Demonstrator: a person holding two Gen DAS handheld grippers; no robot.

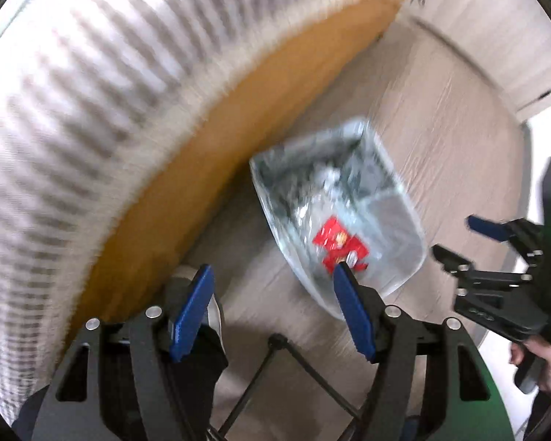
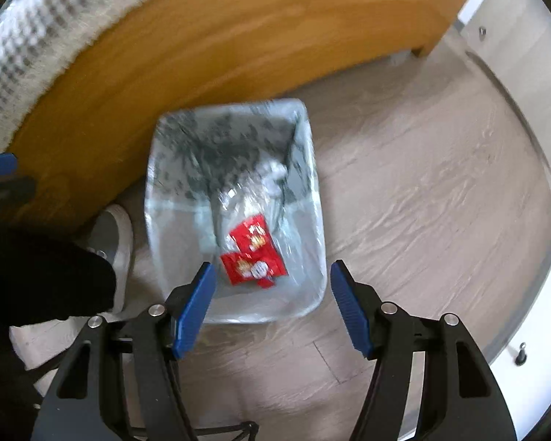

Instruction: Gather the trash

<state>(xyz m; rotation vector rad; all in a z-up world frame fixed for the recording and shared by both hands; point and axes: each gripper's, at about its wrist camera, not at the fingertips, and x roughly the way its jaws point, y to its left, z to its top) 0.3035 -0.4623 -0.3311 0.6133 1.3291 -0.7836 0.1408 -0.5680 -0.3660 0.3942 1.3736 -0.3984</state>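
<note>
A pale wood-grain floor [image 2: 404, 191] is seen, on which a bin lined with a clear bag [image 2: 314, 198] is set just beside a wooden bed frame [image 2: 202, 47], with a grey-and-white shoe [image 2: 115, 235] planted near the bin.

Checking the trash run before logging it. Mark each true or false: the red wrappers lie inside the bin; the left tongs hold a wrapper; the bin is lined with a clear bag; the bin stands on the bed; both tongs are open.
1. Red wrappers lie inside the bin: true.
2. Left tongs hold a wrapper: false, nothing sits between their fingers.
3. Bin lined with a clear bag: true.
4. Bin stands on the bed: false, it stands on the floor beside the wooden bed frame.
5. Left and right tongs are open: true.
</note>
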